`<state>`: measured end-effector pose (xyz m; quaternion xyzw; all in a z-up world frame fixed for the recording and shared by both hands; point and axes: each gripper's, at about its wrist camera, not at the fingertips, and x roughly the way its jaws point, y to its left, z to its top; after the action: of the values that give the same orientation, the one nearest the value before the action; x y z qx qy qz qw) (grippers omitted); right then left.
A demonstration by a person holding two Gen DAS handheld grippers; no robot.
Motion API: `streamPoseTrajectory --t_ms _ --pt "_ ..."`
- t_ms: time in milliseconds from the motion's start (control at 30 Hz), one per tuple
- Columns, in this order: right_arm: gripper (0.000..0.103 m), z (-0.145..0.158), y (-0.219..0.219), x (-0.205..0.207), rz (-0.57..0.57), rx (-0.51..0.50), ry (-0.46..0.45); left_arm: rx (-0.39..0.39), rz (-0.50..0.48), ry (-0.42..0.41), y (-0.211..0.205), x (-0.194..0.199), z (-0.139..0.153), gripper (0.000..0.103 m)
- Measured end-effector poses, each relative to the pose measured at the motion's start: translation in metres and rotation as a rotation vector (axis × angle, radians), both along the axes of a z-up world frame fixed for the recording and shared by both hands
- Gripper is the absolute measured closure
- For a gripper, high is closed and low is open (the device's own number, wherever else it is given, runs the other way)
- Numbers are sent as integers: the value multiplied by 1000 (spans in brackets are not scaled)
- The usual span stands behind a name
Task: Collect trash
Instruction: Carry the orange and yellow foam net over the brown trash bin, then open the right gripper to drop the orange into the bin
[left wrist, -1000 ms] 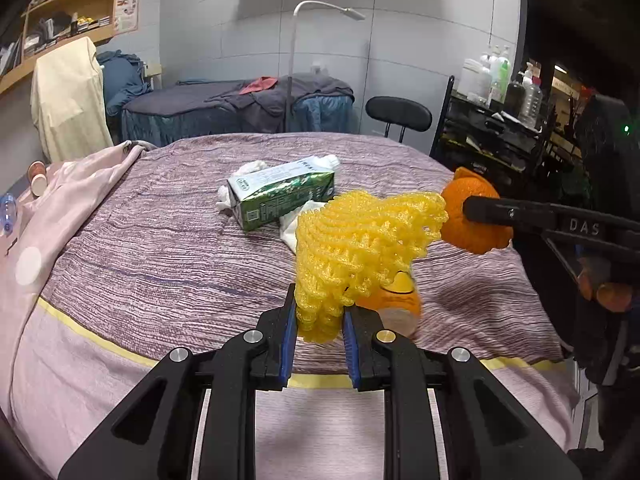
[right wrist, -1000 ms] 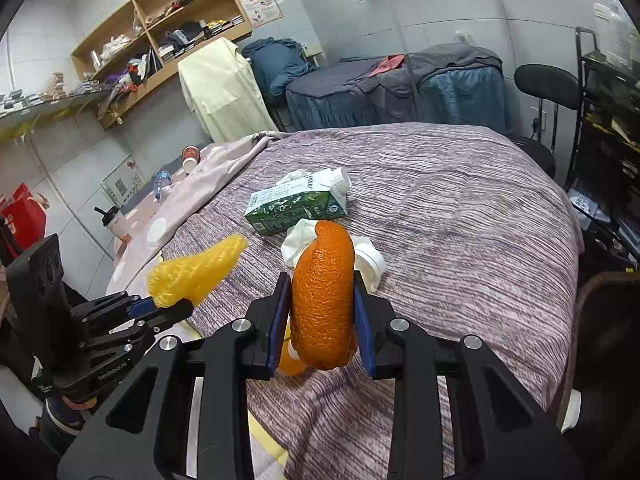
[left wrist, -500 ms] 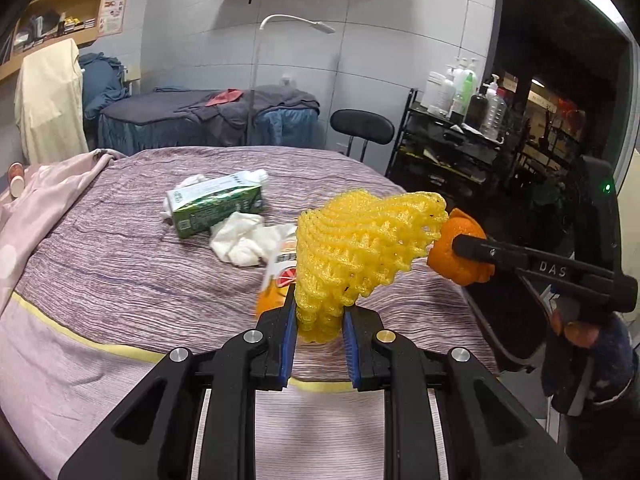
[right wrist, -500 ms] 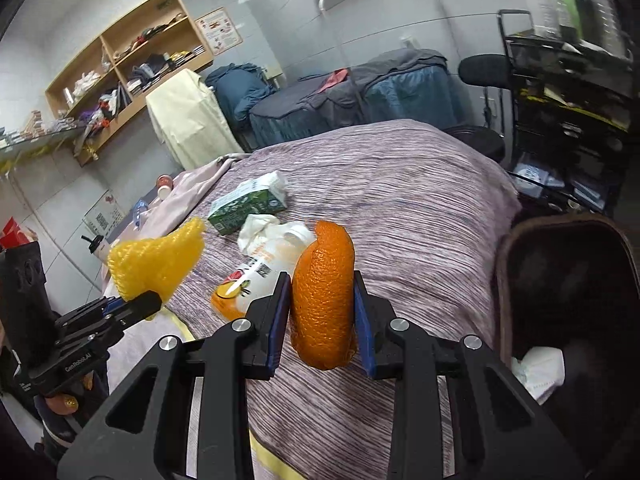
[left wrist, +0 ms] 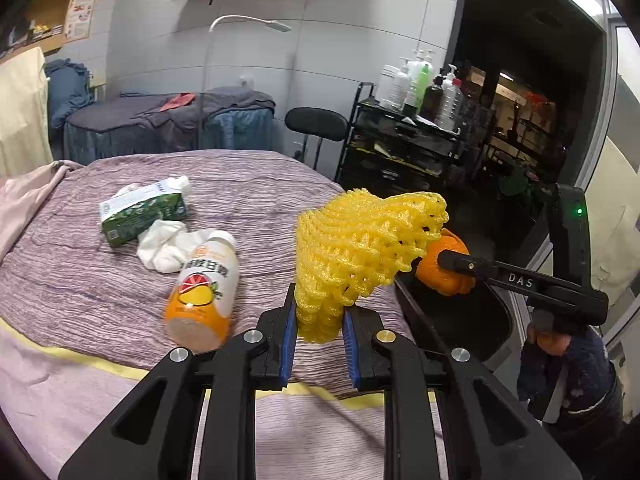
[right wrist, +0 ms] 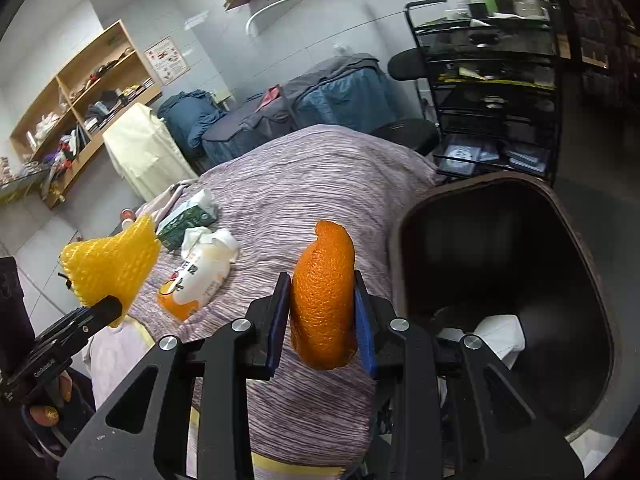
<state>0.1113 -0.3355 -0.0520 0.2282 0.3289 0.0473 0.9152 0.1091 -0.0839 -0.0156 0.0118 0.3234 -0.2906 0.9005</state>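
The left gripper (left wrist: 319, 322) is closed on the lower end of a yellow foam net (left wrist: 360, 248), whose mesh fans up and to the right above the blue pads (left wrist: 289, 330). The right gripper (right wrist: 322, 320) is clamped on a piece of orange peel (right wrist: 323, 292), which stands upright between its pads and rises above them.

Just right of the right gripper, and lower, gapes a dark trash bin (right wrist: 568, 232) with white crumpled paper (right wrist: 502, 332) lying inside. In the left wrist view the peel sits above the bin's dark mouth, at the end of the right gripper's finger.

Ahead and left of both grippers, on the striped purple bed cover (left wrist: 80, 280), lies a juice bottle (left wrist: 204, 292) on its side, its orange base nearest. Just beyond it, touching its cap end, is a wad of white tissue (left wrist: 164, 246), and past that a green carton (left wrist: 142, 210), also on its side.

Farther off stand a black stool (left wrist: 316, 124), a black wire rack (left wrist: 400, 148) with bottles on top, and a second bed (left wrist: 168, 120) heaped with dark cloth against the tiled wall.
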Motion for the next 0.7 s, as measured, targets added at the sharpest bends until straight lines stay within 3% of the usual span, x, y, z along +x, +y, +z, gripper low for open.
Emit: streamPoseTrajectory --t_ms 700 --pt "72 -35 -77 -13 -228 -28 82 -28 -133 60 -60 1 -6 83"
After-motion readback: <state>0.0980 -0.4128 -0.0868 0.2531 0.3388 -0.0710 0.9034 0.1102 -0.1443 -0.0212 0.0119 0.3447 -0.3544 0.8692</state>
